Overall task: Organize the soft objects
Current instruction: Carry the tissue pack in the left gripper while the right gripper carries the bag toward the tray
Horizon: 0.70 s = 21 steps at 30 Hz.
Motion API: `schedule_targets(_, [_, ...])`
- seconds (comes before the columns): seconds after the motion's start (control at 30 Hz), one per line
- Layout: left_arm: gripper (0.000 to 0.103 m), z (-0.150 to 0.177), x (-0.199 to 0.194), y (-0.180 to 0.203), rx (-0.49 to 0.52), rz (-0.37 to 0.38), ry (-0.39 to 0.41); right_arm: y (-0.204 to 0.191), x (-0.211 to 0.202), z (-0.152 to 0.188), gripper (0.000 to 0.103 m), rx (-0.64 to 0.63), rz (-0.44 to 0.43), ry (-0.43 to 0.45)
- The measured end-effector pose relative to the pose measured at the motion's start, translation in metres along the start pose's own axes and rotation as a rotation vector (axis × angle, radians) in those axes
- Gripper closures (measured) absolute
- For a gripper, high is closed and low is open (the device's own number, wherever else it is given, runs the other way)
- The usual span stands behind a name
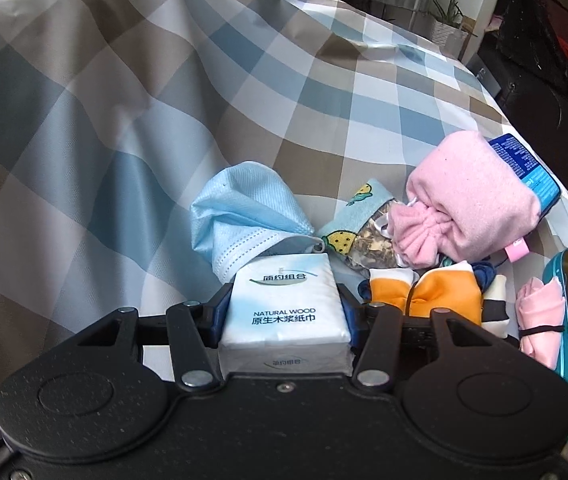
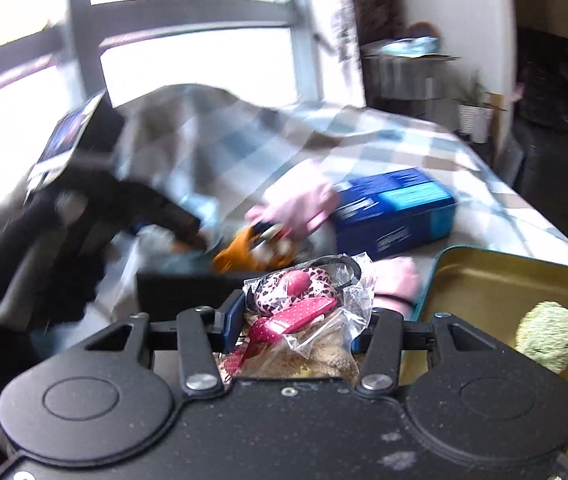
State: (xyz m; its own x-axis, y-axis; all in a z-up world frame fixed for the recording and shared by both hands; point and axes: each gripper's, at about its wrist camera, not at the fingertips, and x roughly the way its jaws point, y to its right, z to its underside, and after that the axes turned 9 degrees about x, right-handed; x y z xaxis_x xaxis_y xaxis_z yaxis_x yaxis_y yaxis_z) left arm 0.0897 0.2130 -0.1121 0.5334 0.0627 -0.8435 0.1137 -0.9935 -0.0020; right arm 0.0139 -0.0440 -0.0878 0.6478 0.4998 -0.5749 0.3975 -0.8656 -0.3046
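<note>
Surface: bed covered by a checked blue, tan and white cloth [image 1: 131, 92], window behind, small potted plant at the far corner.

Left gripper [image 1: 286, 308]: jaws clamped on a white plastic-wrapped pocket tissue pack [image 1: 286, 312] printed "NATURAL WOOD", held square between the blue pads, low over the cloth.

Just beyond the pack: a crumpled light-blue disposable face mask [image 1: 239, 216], touching its far edge. To the right, a pile: small light-blue printed sock [image 1: 358, 216], pink fleece bundle [image 1: 472, 196], orange-and-white satin pouch [image 1: 428, 292]. A blue printed carton [image 1: 524, 164] lies behind the pink bundle.

Right gripper [image 2: 298, 320]: jaws closed on a clear plastic bag [image 2: 324, 320] containing pink leopard-print fabric and dotted red ribbon, held just left of a teal tin with gold interior [image 2: 516, 284]. A green fuzzy plush item [image 2: 548, 336] lies inside the tin. View blurred.
</note>
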Motion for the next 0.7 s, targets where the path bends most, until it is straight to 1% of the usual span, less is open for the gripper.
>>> schedule_targets(0.17, [0.053,0.001,0.002,0.001,0.003,-0.009,-0.008,0.021,-0.004,-0.005,0.056,0.053,0.074,0.031])
schedule_targets(0.4, [0.053,-0.001,-0.001,-0.001,-0.016,-0.014,0.008,0.029,-0.006,-0.009,0.056,0.066,0.142,0.033])
schedule_targets(0.57, [0.053,-0.002,-0.011,-0.005,-0.032,-0.034,0.044,0.033,-0.016,-0.018,0.056,0.095,0.159,0.075])
schedule_targets(0.7, [0.053,-0.002,-0.016,-0.001,-0.016,-0.058,0.058,0.036,-0.022,-0.026,0.056,0.114,0.149,0.113])
